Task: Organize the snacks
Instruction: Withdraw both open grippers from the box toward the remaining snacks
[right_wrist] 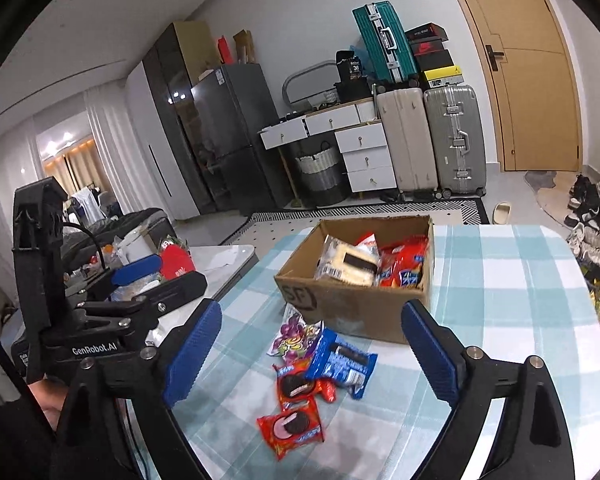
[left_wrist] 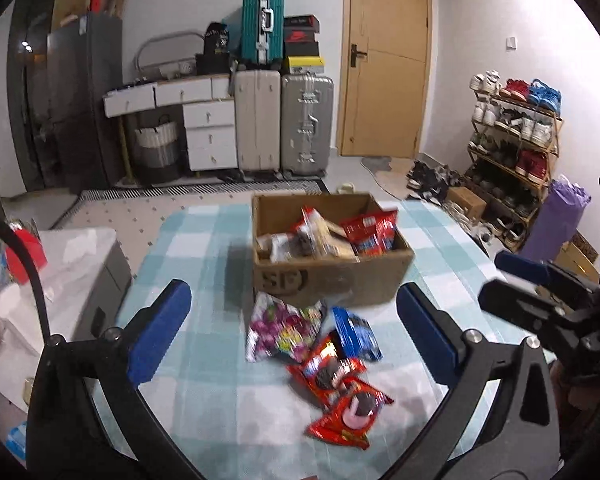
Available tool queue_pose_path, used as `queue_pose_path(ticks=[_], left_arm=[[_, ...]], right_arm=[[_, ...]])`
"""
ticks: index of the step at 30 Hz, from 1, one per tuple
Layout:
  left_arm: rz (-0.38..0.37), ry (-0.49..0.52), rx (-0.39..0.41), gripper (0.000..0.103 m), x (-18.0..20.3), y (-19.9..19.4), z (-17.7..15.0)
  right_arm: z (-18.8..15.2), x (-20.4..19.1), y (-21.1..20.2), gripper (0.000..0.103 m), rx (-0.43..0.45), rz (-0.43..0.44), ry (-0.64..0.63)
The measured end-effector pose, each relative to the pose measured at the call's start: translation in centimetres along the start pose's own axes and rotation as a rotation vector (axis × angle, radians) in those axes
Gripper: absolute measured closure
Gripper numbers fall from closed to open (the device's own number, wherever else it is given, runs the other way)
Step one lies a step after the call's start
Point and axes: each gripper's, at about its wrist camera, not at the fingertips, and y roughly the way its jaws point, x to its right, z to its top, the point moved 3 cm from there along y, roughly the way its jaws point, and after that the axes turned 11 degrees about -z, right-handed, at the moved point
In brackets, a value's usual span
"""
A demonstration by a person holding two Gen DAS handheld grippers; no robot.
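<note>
Both your left hand-held gripper (left_wrist: 294, 338) and right hand-held gripper (right_wrist: 312, 354) gape empty above the snack packets (right_wrist: 300, 384) mid-tabletop (right_wrist: 500, 300), just before the cardboard box (right_wrist: 340, 308).

I get an evenly lit indoor room from both wrist cameras, a little dim and cool, with glare spots on the dark glossy cabinet (right_wrist: 180, 92) and warm lamps glowing far left in the right view. Fisheye bending curves the door (left_wrist: 384, 56) and walls, and black vignette fills the corners. The snack packets (left_wrist: 320, 360) smear with motion blur in my left view, sharper in the right.
</note>
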Motion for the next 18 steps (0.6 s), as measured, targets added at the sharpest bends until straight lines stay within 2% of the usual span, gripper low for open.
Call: queue_pose_path(ticks=[8,14,18], left_arm=[[0.011,0.026,-0.018,0.000,0.7,1.9,-4.3],[-0.062,-0.007,-0.076,0.000,0.8,4.8,-7.6],[-0.097,0.009,-0.132,0.000,1.4,7.0,-9.3]], right_arm=[[-3.4,0.9,-0.2,0.005,0.045,-0.061,0.011],[-5.4,2.3,0.1,0.001,0.060,-0.068,0.039],[-6.8,2.6,0.5,0.001,0.042,-0.066,0.041]])
